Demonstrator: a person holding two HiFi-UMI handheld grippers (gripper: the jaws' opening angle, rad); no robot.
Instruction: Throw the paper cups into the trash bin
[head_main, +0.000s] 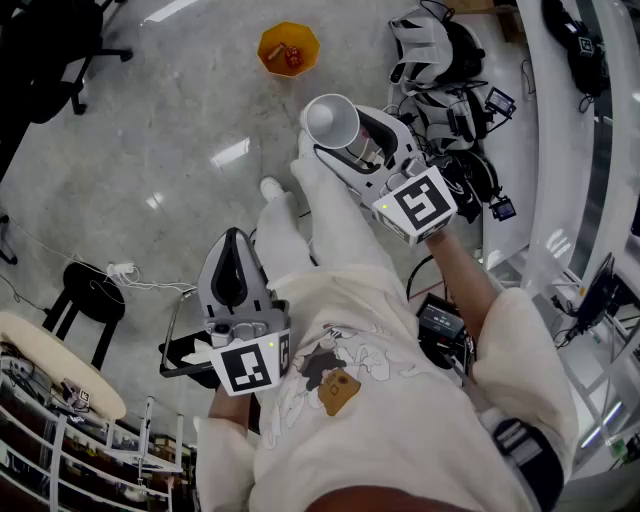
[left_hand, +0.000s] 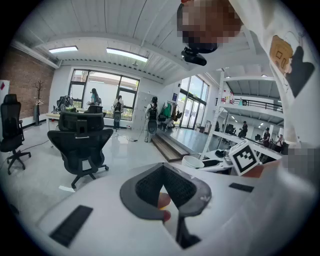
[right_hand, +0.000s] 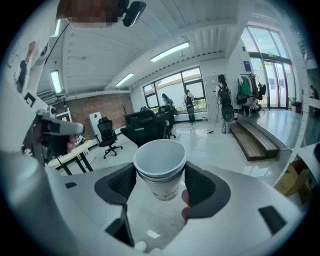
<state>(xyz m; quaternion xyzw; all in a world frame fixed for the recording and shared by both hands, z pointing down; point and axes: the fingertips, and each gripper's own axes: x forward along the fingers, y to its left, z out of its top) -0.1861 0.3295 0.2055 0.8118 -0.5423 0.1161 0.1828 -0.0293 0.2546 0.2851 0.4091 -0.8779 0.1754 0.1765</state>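
A stack of white paper cups (head_main: 332, 120) sits mouth-up between the pads of my right gripper (head_main: 347, 140), which is shut on it at chest height. In the right gripper view the cups (right_hand: 160, 167) fill the gap between the dark pads of that gripper (right_hand: 160, 186). An orange trash bin (head_main: 288, 47) stands on the grey floor ahead of the cups, with some red bits inside. My left gripper (head_main: 232, 262) hangs lower at the left, jaws together and holding nothing. In its own view the left gripper (left_hand: 163, 174) points toward a black office chair (left_hand: 80, 145).
A heap of headsets, cables and gear (head_main: 450, 90) lies on the floor at the right. A black stool (head_main: 95, 300) and a pale round table (head_main: 50, 360) stand at the left. Low wooden steps (right_hand: 255, 137) run along the far right.
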